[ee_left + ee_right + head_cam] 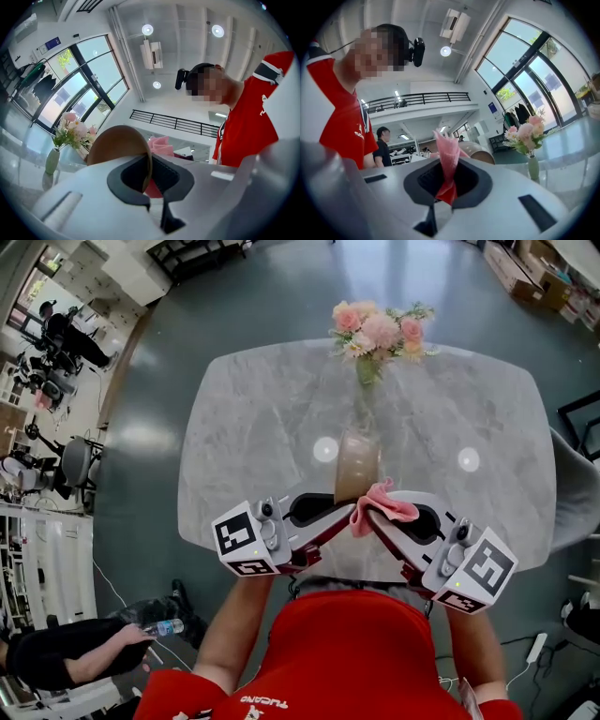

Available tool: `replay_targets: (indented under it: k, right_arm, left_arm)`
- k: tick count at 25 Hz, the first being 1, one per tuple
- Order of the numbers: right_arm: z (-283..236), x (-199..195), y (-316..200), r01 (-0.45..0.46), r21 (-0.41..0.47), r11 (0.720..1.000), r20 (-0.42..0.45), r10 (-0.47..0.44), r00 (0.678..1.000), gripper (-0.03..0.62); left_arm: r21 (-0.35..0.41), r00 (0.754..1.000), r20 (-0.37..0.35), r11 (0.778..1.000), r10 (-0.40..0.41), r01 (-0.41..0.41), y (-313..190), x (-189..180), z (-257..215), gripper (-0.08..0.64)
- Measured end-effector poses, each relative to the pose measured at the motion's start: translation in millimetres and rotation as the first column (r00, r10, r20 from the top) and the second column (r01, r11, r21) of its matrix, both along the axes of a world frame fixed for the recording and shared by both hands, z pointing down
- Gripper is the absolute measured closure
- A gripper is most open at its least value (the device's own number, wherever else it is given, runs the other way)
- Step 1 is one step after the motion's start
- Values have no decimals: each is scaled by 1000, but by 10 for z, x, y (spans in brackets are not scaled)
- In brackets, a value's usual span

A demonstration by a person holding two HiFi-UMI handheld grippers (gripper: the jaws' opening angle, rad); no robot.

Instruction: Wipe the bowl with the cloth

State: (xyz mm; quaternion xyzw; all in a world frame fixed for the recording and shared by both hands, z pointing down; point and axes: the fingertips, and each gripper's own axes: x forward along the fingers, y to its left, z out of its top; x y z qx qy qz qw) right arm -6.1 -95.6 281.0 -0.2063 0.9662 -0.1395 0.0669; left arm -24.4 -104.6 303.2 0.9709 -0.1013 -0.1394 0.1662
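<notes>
A brown bowl point(357, 465) hangs tilted on its side above the near part of the marble table point(253, 418). My left gripper point(337, 517) is shut on the bowl's rim; in the left gripper view the thin rim point(148, 168) runs between the dark pads of that gripper point(149, 180). A pink cloth point(382, 505) is bunched against the bowl's near edge, with my right gripper point(373, 517) shut on it. In the right gripper view the cloth point(447, 159) stands up twisted from the right gripper point(446, 187), with the bowl point(480, 152) just behind it.
A glass vase of pink flowers point(375, 343) stands at the far middle of the table, beyond the bowl. The table's near edge point(309, 573) lies under my grippers. A person's arm with a water bottle point(164, 627) shows at lower left, and another person point(383, 145) stands in the background.
</notes>
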Motion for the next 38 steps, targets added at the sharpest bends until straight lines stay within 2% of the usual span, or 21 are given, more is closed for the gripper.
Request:
replay_targets:
  k: [7, 11, 16, 19, 24, 29, 32, 35, 38]
  right_arm:
    - [-208, -51, -124, -47, 77, 996, -43, 50, 998, 571]
    - [-174, -55, -100, -32, 87, 996, -90, 40, 995, 571]
    - [-204, -36, -278, -82, 137, 987, -126, 100, 987, 571]
    - [-189, 19, -355, -108, 121, 987, -129, 123, 984, 571]
    - [-130, 6, -255, -76, 117, 990, -164, 95, 982, 571]
    - [-54, 182, -624, -154, 75, 985, -124, 162, 979, 571]
    - [14, 266, -696, -174, 32, 984, -110, 176, 978, 571]
    - [-16, 262, -566, -153, 40, 987, -120, 157, 980, 571]
    - [21, 269, -615, -153, 55, 987, -144, 160, 977, 571]
  left_arm:
    - [63, 994, 112, 998, 7, -15, 98, 49, 77, 546]
    - [67, 991, 133, 998, -11, 2, 60, 28, 97, 546]
    - [116, 975, 222, 992, 15, -42, 187, 132, 191, 546]
    - [126, 969, 245, 991, 11, -43, 204, 167, 236, 546]
    - [130, 959, 283, 990, 16, -55, 214, 128, 267, 546]
    - [118, 939, 332, 984, 90, -136, 328, 182, 320, 546]
    - [124, 926, 367, 982, 88, -143, 326, 193, 368, 546]
    - [140, 919, 389, 981, 71, -135, 306, 200, 382, 546]
    - [152, 919, 383, 975, 94, -163, 343, 216, 351, 546]
